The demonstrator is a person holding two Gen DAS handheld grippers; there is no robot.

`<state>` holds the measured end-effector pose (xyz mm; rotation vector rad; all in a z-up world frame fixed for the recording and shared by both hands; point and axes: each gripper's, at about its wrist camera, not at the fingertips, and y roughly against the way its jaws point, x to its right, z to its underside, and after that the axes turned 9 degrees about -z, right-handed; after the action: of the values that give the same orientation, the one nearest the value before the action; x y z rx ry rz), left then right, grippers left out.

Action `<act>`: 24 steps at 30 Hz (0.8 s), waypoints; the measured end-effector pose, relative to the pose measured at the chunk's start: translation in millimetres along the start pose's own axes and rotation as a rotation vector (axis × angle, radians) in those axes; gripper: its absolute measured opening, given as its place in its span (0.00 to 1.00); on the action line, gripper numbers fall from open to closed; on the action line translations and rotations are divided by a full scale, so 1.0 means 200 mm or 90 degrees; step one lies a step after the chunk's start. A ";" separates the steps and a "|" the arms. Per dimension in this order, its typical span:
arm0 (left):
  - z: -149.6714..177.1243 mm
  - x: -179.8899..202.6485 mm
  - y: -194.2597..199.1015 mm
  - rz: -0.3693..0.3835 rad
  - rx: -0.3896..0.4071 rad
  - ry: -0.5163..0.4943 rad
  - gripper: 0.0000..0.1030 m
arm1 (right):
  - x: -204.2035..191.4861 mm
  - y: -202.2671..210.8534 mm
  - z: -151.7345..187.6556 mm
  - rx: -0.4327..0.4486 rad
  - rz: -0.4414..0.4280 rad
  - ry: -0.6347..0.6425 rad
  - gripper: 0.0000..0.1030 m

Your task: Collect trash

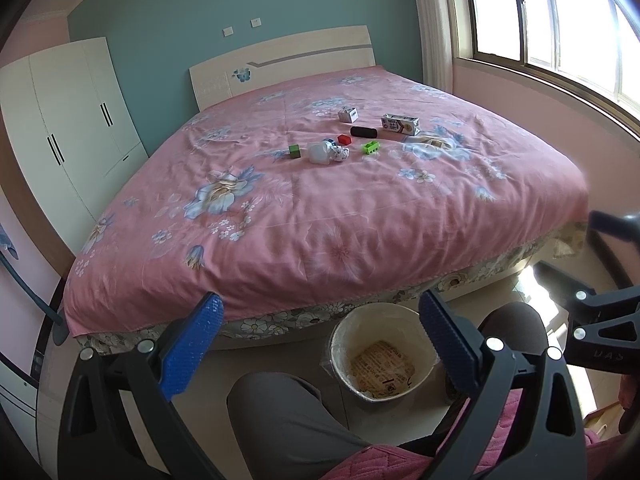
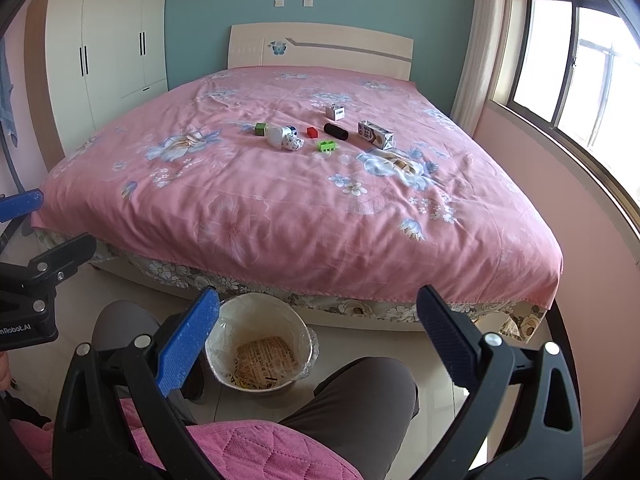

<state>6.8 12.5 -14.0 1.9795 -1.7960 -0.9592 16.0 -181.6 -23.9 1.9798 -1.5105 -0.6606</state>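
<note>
Left wrist view shows your left gripper (image 1: 320,336) low in the frame with its blue pads spread wide and nothing between them. Your right gripper (image 2: 318,328) sits the same way in the right wrist view, jaws wide apart and empty; its black body also shows at the right edge of the left view.

Between your knees, at the bottom centre of both frames, stands the lined waste bin (image 1: 340,332) on the tiled floor, just in front of the bed's foot edge. A printed paper (image 1: 384,364) lies flat on its bottom.

The trash sits in a loose cluster on the pink floral bedspread (image 1: 320,220), in the upper middle of each frame, well apart from both grippers. You can see a milk carton (image 1: 401,124) lying on its side at the right end of the cluster, a black cylinder (image 1: 363,132) just left of it, and a small white box (image 1: 348,115) above that. Lower down lie a lime-green block (image 1: 370,147), a red block (image 1: 344,139), a white plastic jar (image 1: 319,152) on its side touching a crumpled wrapper (image 1: 339,153), and a green cube (image 1: 294,151) at the left end.

A white wardrobe (image 1: 76,116) fills the left side, a window (image 1: 560,20) the upper right.
</note>
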 end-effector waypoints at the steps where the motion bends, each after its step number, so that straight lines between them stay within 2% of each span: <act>1: -0.01 0.00 0.00 0.000 -0.001 -0.001 0.97 | 0.00 0.00 0.00 -0.001 0.000 -0.001 0.94; 24: -0.01 0.01 0.00 -0.001 -0.001 -0.002 0.97 | 0.00 0.00 0.00 0.001 -0.001 -0.006 0.94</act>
<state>7.5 9.8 -12.5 1.9796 -1.7954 -0.9644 15.6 -182.4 -24.0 1.9821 -1.5145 -0.6708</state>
